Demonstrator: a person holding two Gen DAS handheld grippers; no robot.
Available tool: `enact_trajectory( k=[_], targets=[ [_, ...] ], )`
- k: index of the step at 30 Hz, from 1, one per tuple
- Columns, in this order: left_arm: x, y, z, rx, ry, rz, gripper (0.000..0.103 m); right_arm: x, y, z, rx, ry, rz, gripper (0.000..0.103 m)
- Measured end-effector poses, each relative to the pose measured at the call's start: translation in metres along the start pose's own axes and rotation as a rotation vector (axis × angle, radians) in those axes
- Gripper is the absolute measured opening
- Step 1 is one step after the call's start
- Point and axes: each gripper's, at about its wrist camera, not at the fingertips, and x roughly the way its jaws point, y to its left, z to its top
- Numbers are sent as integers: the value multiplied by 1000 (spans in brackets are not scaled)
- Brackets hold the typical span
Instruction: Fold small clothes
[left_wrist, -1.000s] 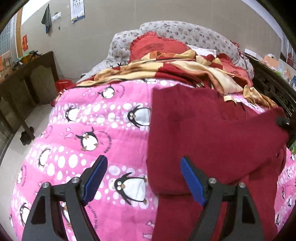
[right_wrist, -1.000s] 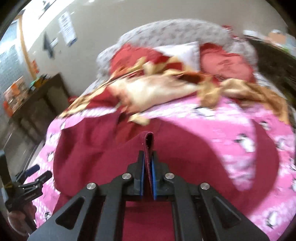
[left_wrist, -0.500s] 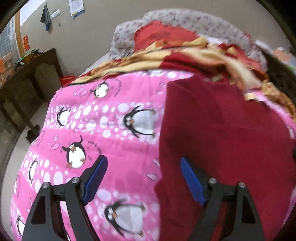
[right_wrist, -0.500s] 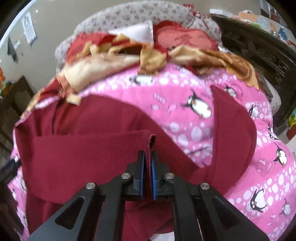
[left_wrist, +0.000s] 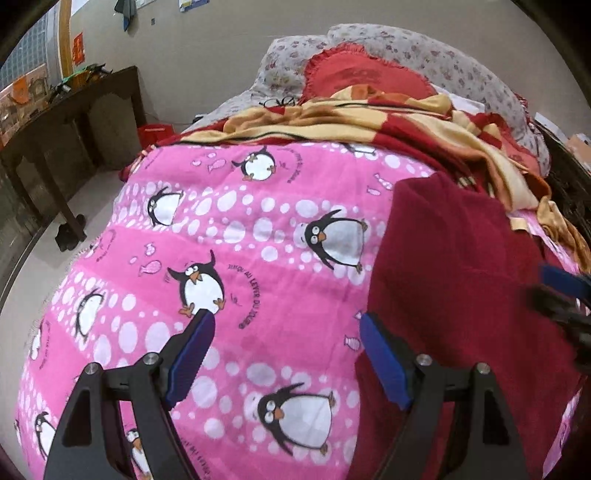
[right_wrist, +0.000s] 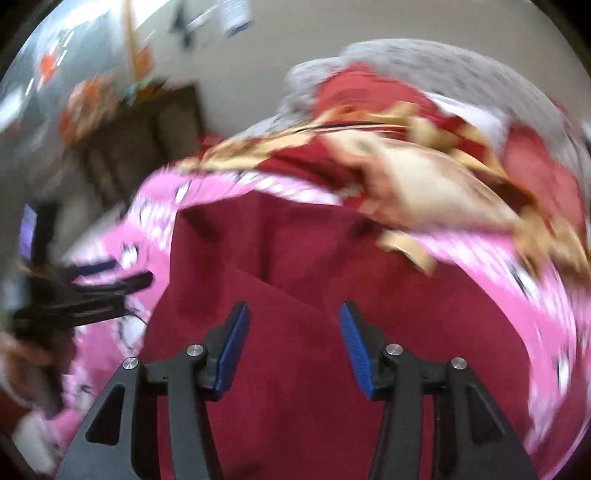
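Note:
A dark red garment (left_wrist: 454, 280) lies spread on the pink penguin quilt (left_wrist: 236, 266), at the right of the left wrist view. My left gripper (left_wrist: 286, 332) hovers open over the quilt at the garment's left edge, nothing between its pads. In the blurred right wrist view the dark red garment (right_wrist: 306, 280) fills the middle, with a fold line running across it. My right gripper (right_wrist: 293, 319) hangs above it with its jaws opening and nothing between them. The right gripper (left_wrist: 561, 291) also shows at the right edge of the left wrist view, over the garment.
A crumpled red and yellow blanket (left_wrist: 369, 122) and floral pillows (left_wrist: 406, 51) lie at the bed's far end. A dark wooden table (left_wrist: 62, 122) stands left of the bed on a grey floor. Dark carved furniture (left_wrist: 569, 199) borders the bed on the right.
My right gripper has let go of the garment's edge and opened, swinging left over the cloth. The left gripper has drifted a little over the quilt and stayed open.

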Motion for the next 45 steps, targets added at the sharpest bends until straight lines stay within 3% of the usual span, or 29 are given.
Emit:
enact_trajectory(
  k=[3, 4, 5, 10, 13, 15, 18, 21, 23, 26, 29, 31, 34, 35, 37, 39, 40, 42, 45],
  targets=[
    [-10, 1, 0, 27, -18, 9, 84, 41, 21, 8, -130, 93, -18, 56],
    [-13, 1, 0, 30, -24, 10, 84, 49, 22, 7, -154, 116, -27, 30],
    [-17, 3, 0, 32, -33, 7, 84, 52, 22, 7, -161, 123, -18, 16],
    [-26, -1, 5, 6, -70, -19, 84, 25, -2, 14, -23, -10, -49, 15],
    [-22, -17, 11, 3, -69, -40, 84, 43, -11, 11, 58, 32, -56, 16],
    [-17, -28, 13, 13, -71, -48, 84, 52, -5, 8, 45, 59, -57, 18],
    [0, -44, 14, 42, -42, -50, 84, 33, -4, 2, 65, 57, -34, 27],
    [26, -56, 10, 70, 15, -26, 84, -9, -17, -26, 159, -16, -44, 41],
    [44, -61, 5, 86, 50, -5, 85, -20, -26, -47, 184, -22, -67, 41],
    [47, -61, 2, 69, 34, 5, 88, -11, -46, -77, 222, 79, -143, 41],
    [35, -61, 3, 82, 26, 17, 88, -33, -70, -91, 321, 56, -76, 40],
    [24, -60, 3, 86, 1, 14, 88, -58, -82, -95, 354, -5, -112, 42],
    [10, -60, 1, 76, -22, -5, 88, -97, -113, -108, 446, -81, -258, 50],
    [6, -63, 1, 69, -25, -12, 88, -100, -123, -111, 479, -78, -315, 56],
    [0, -69, -2, 56, -25, -38, 88, -95, -143, -117, 548, -42, -364, 58],
    [-5, -78, -6, 79, -17, -50, 88, -81, -152, -120, 573, 9, -310, 48],
    [-7, -84, -10, 104, -15, -50, 88, -74, -151, -118, 554, 22, -258, 20],
    [-11, -92, -18, 139, -16, -44, 88, -76, -145, -117, 517, 2, -280, 16],
    [-7, -100, -29, 166, 21, -37, 88, -81, -150, -125, 574, -22, -315, 16]
  ],
)
